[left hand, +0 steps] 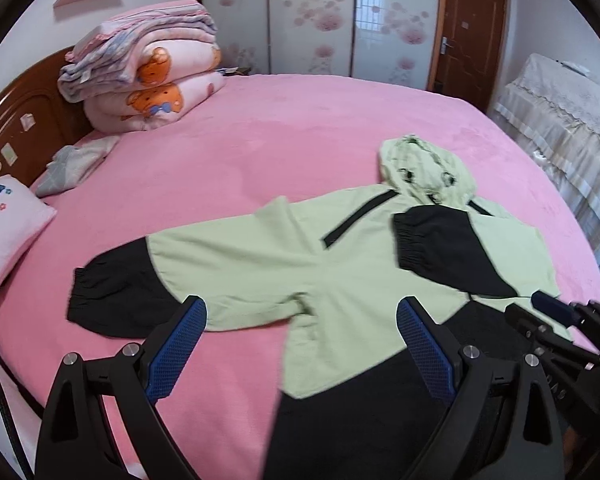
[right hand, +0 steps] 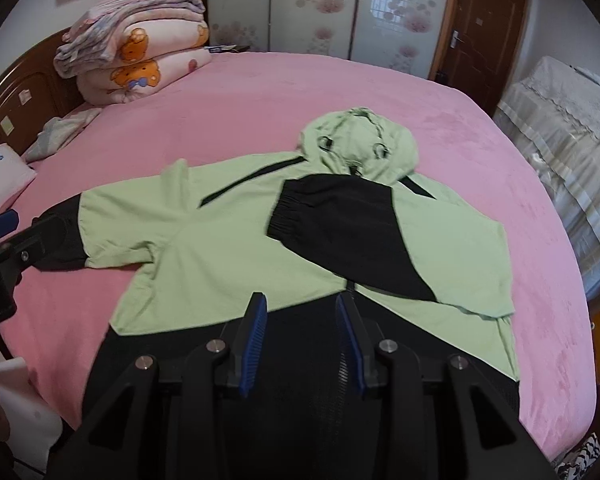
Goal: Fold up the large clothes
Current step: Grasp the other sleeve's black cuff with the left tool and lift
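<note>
A light green and black hooded jacket (left hand: pixel 260 256) lies flat on the pink bed (left hand: pixel 280 128), hood away from me. It also shows in the right wrist view (right hand: pixel 228 248). Its right sleeve (right hand: pixel 340 232) is folded across the chest; the left sleeve (left hand: pixel 120 292) lies spread out to the left. My left gripper (left hand: pixel 302 316) is open and empty, above the jacket's left side near the armpit. My right gripper (right hand: pixel 302 312) is open and empty, over the middle of the black hem (right hand: pixel 300 360). The right gripper also shows at the right edge of the left wrist view (left hand: pixel 560 312).
Folded quilts (left hand: pixel 148 68) are stacked at the bed's far left by the wooden headboard (left hand: pixel 16 120). A pillow (left hand: pixel 4 224) and grey cloth (left hand: pixel 72 164) lie at the left. A cloth-covered cabinet (left hand: pixel 560 120) stands right; wardrobe and door behind.
</note>
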Motion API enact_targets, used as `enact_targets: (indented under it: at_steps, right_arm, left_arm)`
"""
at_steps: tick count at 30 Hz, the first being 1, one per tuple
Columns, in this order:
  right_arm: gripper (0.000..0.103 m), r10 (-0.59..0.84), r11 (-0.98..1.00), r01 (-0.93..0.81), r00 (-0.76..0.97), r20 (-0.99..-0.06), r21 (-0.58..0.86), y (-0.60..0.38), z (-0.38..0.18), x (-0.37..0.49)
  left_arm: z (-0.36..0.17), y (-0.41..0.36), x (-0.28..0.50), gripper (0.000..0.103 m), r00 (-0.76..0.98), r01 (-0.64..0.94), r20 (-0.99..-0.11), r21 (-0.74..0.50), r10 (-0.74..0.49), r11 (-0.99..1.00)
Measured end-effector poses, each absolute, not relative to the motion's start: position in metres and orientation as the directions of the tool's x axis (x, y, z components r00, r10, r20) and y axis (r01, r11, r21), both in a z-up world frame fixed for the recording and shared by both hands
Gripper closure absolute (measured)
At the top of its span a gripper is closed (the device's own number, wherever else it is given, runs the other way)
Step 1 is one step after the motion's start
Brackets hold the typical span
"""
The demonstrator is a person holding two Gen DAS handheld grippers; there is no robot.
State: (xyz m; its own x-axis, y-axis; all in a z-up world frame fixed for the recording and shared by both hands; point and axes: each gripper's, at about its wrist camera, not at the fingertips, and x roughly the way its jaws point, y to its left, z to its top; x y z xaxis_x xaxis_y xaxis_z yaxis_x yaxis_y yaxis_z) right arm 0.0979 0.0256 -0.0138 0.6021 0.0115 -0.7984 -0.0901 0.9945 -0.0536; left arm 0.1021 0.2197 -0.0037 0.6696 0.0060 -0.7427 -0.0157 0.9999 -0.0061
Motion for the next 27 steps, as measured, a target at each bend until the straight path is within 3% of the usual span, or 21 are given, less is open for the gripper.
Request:
enact_targets:
  at_steps: [5, 18, 27]
  right_arm:
    - [0.056, 0.043, 0.989, -0.137, 0.616, -0.786, -0.054, 0.067, -0.003, 0.113]
    - [0.052, 0.069, 0.971, -0.226, 0.567, -0.821, -0.074, 0.149, -0.031, 0.166]
    - [0.052, 0.072, 0.965, -0.253, 0.515, -0.854, -0.072, 0.174, -0.067, 0.194]
  left_arm:
    - [-0.007, 0.262, 0.114, 0.008, 0.642, -0.035, -0.766, 0.000, 0.022, 0.999]
    - [-0.090, 0.388, 0.163, 0.008, 0.421, -0.219, -0.907, -0.111, -0.009, 0.969]
    - [-0.153, 0.441, 0.181, 0.008, 0.310, -0.334, -0.946, -0.196, -0.089, 0.922]
